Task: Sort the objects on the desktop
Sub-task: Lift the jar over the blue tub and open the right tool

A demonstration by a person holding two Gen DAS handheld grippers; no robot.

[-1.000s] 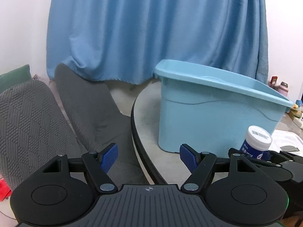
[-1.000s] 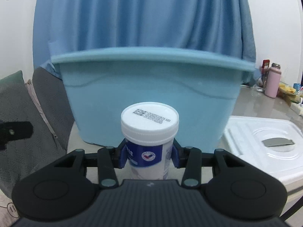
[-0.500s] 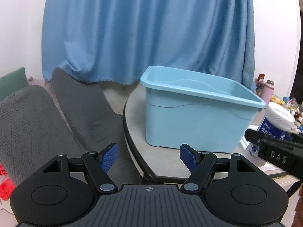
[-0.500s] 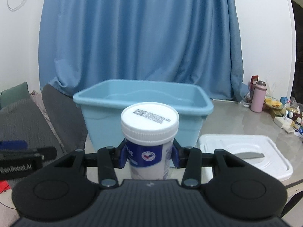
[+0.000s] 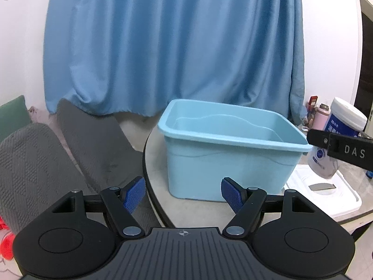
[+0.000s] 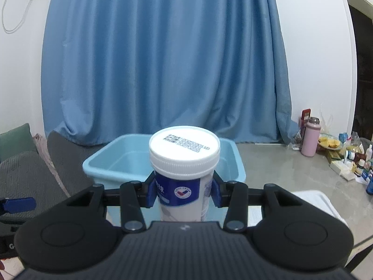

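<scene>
Nearest, the right gripper (image 6: 184,192) is clamped on an upright white-capped jar (image 6: 184,163), held in the air above the table's near edge, short of the light blue bin (image 6: 116,163). The left gripper (image 5: 183,194) waits with fingers apart, holding nothing, by the table's rounded left edge. Beyond, the bin appears bare inside, so sorting looks barely started. A white lid (image 5: 326,198) lies beside the bin. Small bottles and packets (image 6: 349,161) crowd the far right edge, still unsorted.
</scene>
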